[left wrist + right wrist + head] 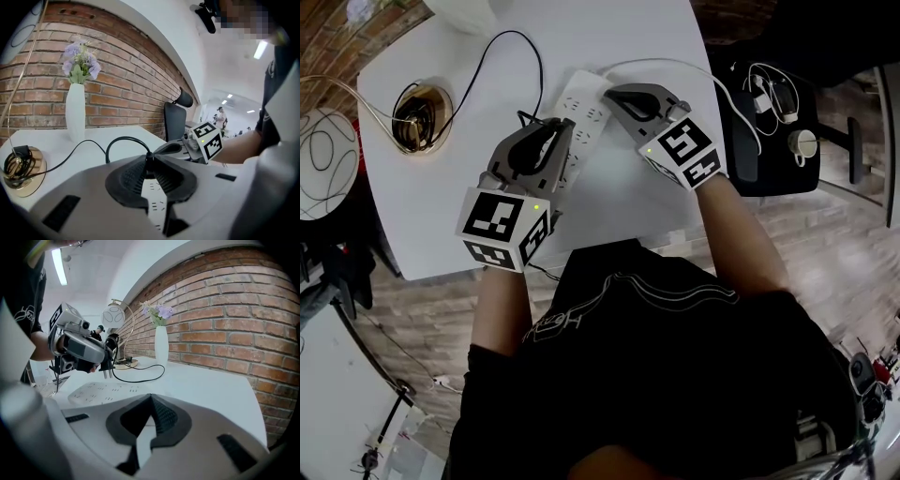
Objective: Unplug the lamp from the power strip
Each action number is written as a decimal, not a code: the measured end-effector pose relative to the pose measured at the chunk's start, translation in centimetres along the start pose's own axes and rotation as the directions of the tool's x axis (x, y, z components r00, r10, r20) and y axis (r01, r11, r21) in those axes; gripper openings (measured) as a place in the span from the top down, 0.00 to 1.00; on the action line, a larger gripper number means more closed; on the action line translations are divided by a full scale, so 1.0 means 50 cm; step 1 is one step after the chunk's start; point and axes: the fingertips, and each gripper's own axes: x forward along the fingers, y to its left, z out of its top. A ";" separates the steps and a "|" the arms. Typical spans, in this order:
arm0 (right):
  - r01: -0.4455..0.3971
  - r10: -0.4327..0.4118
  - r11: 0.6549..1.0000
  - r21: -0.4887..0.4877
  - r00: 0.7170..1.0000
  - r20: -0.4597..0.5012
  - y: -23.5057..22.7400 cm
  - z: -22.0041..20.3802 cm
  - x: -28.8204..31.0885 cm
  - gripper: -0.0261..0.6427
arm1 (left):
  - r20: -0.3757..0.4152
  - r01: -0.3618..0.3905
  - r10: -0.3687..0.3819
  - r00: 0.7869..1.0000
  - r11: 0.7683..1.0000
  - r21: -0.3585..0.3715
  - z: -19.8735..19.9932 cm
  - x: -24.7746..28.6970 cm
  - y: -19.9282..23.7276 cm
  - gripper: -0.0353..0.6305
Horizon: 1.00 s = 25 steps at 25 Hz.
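Note:
The white power strip point(586, 105) lies on the white table point(441, 216). My left gripper point(555, 127) is shut on the lamp's black plug point(149, 161). In the right gripper view the plug point(107, 367) hangs just above the strip point(105, 392) with its prongs bare. Its black cord point(502, 42) loops back to the gold lamp base point(422, 114). My right gripper point(612, 92) is shut, and its tips rest at the far end of the strip. Nothing shows between its jaws.
A white vase with purple flowers point(75, 117) stands at the table's far side by the brick wall. The strip's white cable point(675, 64) runs off the right edge. A black chair point(787, 122) to the right carries chargers and a cup.

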 end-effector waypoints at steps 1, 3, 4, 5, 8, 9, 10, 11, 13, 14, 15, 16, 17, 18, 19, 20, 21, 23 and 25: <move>-0.003 0.003 1.000 0.020 1.000 -0.002 -0.002 -0.001 0.000 0.97 | -0.001 -0.001 0.001 1.000 1.000 -0.006 -0.001 -0.003 -0.001 0.88; -0.013 0.013 0.998 0.062 1.000 -0.005 -0.005 0.000 0.001 0.97 | -0.004 0.001 -0.001 1.000 1.000 -0.019 -0.002 -0.010 -0.003 0.88; -0.015 0.015 0.997 0.080 1.000 -0.001 -0.006 0.003 0.000 0.97 | -0.002 0.003 -0.003 1.000 1.000 -0.031 -0.001 -0.015 -0.004 0.88; -0.015 0.014 0.995 0.094 1.000 0.009 -0.006 0.009 -0.005 0.97 | 0.002 0.005 -0.005 1.000 0.999 -0.044 0.001 -0.021 -0.005 0.88; -0.019 0.011 0.993 0.114 0.998 0.069 0.002 0.050 -0.034 0.97 | 0.015 0.001 0.000 1.000 0.997 -0.080 0.008 -0.041 -0.012 0.88; -0.022 0.011 0.992 0.125 0.996 0.086 0.006 0.064 -0.047 0.97 | 0.020 -0.002 0.003 1.000 0.996 -0.091 0.010 -0.050 -0.015 0.88; -0.018 0.004 0.990 0.141 0.995 0.096 0.010 0.076 -0.062 0.97 | 0.026 -0.005 0.007 1.000 0.995 -0.103 0.013 -0.059 -0.019 0.88; -0.006 -0.010 0.987 0.162 0.995 0.102 0.012 0.087 -0.077 0.97 | 0.032 -0.009 0.012 0.999 0.993 -0.115 0.015 -0.069 -0.023 0.88; 0.009 -0.036 0.977 0.213 0.992 0.122 0.020 0.108 -0.109 0.97 | 0.032 -0.019 0.023 0.999 0.991 -0.129 0.018 -0.089 -0.032 0.88; -0.002 -0.032 0.972 0.234 0.989 0.143 0.030 0.121 -0.127 0.97 | 0.031 -0.023 0.027 0.999 0.991 -0.131 0.019 -0.099 -0.038 0.88; -0.021 -0.021 0.969 0.247 0.986 0.166 0.044 0.135 -0.144 0.97 | 0.032 -0.025 0.029 0.999 0.991 -0.132 0.020 -0.110 -0.046 0.88; -0.039 -0.007 0.967 0.251 0.983 0.182 0.059 0.147 -0.161 0.97 | 0.039 -0.024 0.029 0.999 0.991 -0.135 0.022 -0.121 -0.055 0.88; -0.052 0.005 0.967 0.248 0.982 0.188 0.075 0.156 -0.176 0.97 | 0.049 -0.023 0.030 0.998 0.990 -0.139 0.025 -0.134 -0.064 0.88; -0.063 0.018 0.969 0.241 0.982 0.186 0.091 0.164 -0.189 0.97 | 0.060 -0.022 0.031 0.998 0.989 -0.144 0.028 -0.147 -0.072 0.88; -0.077 0.034 0.970 0.232 0.982 0.184 0.108 0.171 -0.201 0.97 | 0.070 -0.025 0.035 0.997 0.989 -0.148 0.030 -0.161 -0.079 0.88; -0.095 0.053 0.970 0.224 0.981 0.186 0.127 0.178 -0.213 0.97 | 0.076 -0.030 0.041 0.996 0.989 -0.148 0.030 -0.175 -0.086 0.88; -0.114 0.072 0.970 0.216 0.978 0.194 0.145 0.187 -0.226 0.97 | 0.079 -0.035 0.047 0.996 0.989 -0.144 0.030 -0.189 -0.092 0.88; -0.141 0.098 0.970 0.197 0.972 0.215 0.173 0.204 -0.254 0.97 | 0.081 -0.041 0.052 0.995 0.990 -0.136 0.028 -0.212 -0.109 0.88; -0.150 0.108 0.973 0.176 0.969 0.224 0.193 0.214 -0.282 0.97 | 0.086 -0.037 0.049 0.995 0.990 -0.139 0.029 -0.232 -0.131 0.88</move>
